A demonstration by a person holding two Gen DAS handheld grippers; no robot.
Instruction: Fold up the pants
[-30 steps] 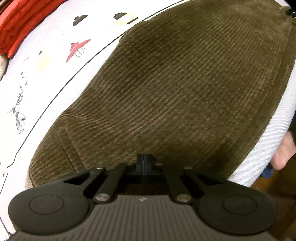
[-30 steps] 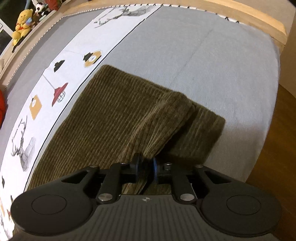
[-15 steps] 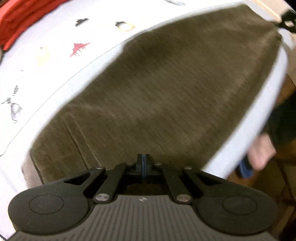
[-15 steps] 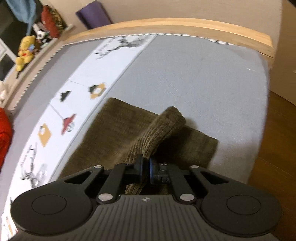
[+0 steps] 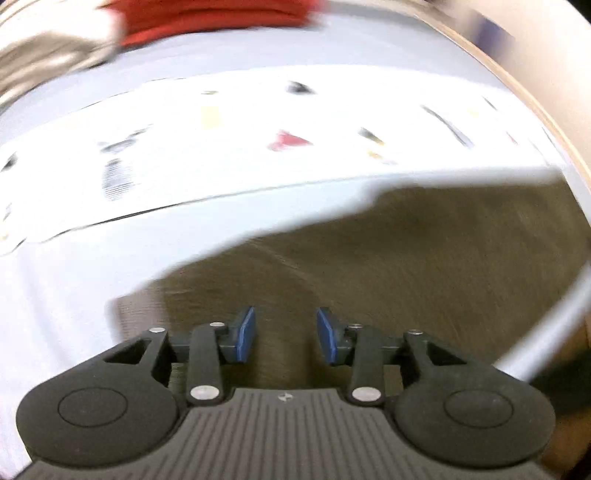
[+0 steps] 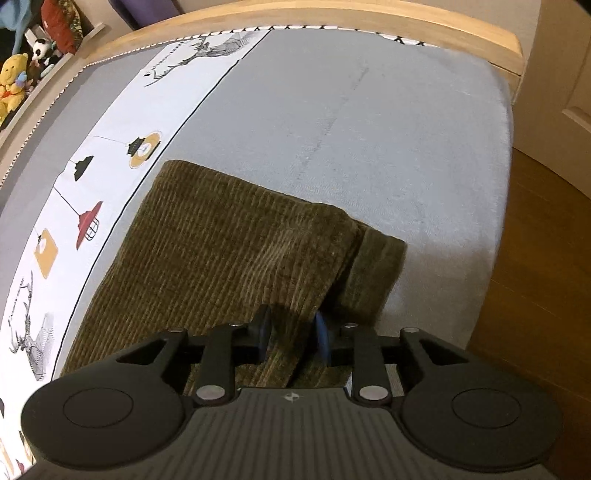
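- Right wrist view: a bed with a pale grey cover [image 6: 388, 129] fills the space ahead of the right claw [image 6: 291, 336]; a white printed strip with lamps and deer [image 6: 110, 177] runs along it to the claw's left, and a light wooden bed rail [image 6: 332, 22] curves across the far end.
- The olive-brown corduroy pants [image 6: 229, 251] lie on the bed directly ahead of and under the right claw, folded into a long stack whose far end stops short of the bare grey cover; a lower layer sticks out past the top layer on the claw's right.
- A brown wooden floor [image 6: 535, 258] shows off the bed's edge, to the right of the claw.
- Soft toys, one yellow [image 6: 13, 79], sit on a ledge far off to the claw's upper left.
- The right claw stands narrowly parted, its blue-padded fingers [image 6: 263, 334] either side of a raised ridge of the pants, with small gaps at the pads.
- Left wrist view, heavily blurred: the left claw [image 5: 286, 334] is spread wide and holds nothing, with the pants [image 5: 406, 266] spreading ahead and to its right, and a red cloth [image 5: 221, 16] lying far ahead at the bed's other side.
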